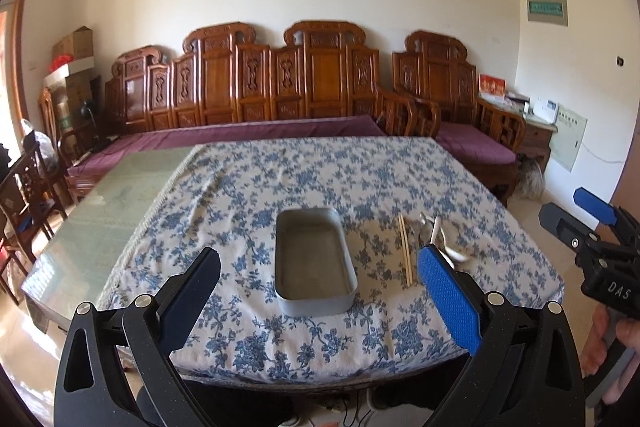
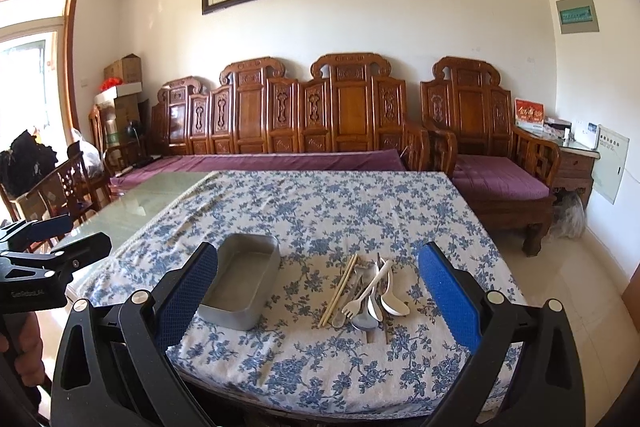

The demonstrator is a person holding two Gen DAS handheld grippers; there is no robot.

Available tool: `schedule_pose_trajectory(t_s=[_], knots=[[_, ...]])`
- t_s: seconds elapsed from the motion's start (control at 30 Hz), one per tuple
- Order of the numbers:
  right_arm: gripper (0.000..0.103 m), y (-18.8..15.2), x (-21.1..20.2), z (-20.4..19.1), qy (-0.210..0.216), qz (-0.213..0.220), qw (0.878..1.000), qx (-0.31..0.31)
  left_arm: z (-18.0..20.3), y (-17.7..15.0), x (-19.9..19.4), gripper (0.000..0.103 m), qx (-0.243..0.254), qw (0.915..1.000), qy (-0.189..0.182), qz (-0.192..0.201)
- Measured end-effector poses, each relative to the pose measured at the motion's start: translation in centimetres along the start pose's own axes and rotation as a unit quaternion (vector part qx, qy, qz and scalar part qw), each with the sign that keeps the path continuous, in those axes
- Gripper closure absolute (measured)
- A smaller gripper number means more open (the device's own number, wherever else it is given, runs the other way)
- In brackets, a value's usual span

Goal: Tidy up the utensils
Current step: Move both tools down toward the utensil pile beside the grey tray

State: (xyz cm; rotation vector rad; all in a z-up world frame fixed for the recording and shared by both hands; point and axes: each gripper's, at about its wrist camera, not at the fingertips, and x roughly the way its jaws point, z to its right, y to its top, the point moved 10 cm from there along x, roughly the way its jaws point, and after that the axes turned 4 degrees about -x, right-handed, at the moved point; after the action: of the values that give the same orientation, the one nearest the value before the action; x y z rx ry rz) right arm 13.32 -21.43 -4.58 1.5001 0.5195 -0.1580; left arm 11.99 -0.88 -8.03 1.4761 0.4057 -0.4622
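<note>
Carved wooden seats with purple cushions line the far wall under a peacock painting, and nearer to me stands the counter (image 2: pixel 320 211) under a blue-flowered cloth. On it I see a grey metal tin (image 2: pixel 242 285), nothing in it, and just right of it a heap of utensils (image 2: pixel 370 293): a pair of chopsticks (image 2: pixel 339 289), a white fork (image 2: pixel 366 293) and some spoons (image 2: pixel 390 297) lying across one another. I hold both claws off the near edge, touching nothing; my left claw (image 1: pixel 318 301) is spread wide and empty over the tin, my right claw (image 2: pixel 318 301) equally wide and empty facing the heap. My worry is the tangle: I judge that pinching one piece could drag its neighbours along or flick them off the near edge, and the thin chopsticks may slip on loose cloth.
</note>
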Motion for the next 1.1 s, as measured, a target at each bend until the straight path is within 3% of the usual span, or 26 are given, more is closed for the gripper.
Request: schedule_pose_trajectory(t_s=[0.07,0.5,0.77,0.97,1.1], knots=[[0.005,-0.4,1.5,0.3,0.006,-0.008,1.000,-0.005,0.3,-0.3,1.0,0.008,0.005,0.9999,-0.004,-0.008],[0.044,-3.3,12.8,5.0,0.020,-0.103,0.994,-0.012,2.7,-0.8,8.9,0.008,0.044,0.9961,-0.043,-0.063],[0.052,-4.2,16.2,8.9,0.002,-0.127,0.992,-0.026,4.1,-1.6,12.7,0.008,0.052,0.9907,-0.074,-0.102],[0.062,-6.8,18.5,10.4,0.012,-0.157,0.987,-0.022,6.3,-2.6,15.8,0.025,0.061,0.9844,-0.098,-0.132],[0.063,-9.1,19.6,10.9,0.018,-0.176,0.984,-0.012,8.2,-3.6,18.0,0.037,0.060,0.9792,-0.115,-0.156]])
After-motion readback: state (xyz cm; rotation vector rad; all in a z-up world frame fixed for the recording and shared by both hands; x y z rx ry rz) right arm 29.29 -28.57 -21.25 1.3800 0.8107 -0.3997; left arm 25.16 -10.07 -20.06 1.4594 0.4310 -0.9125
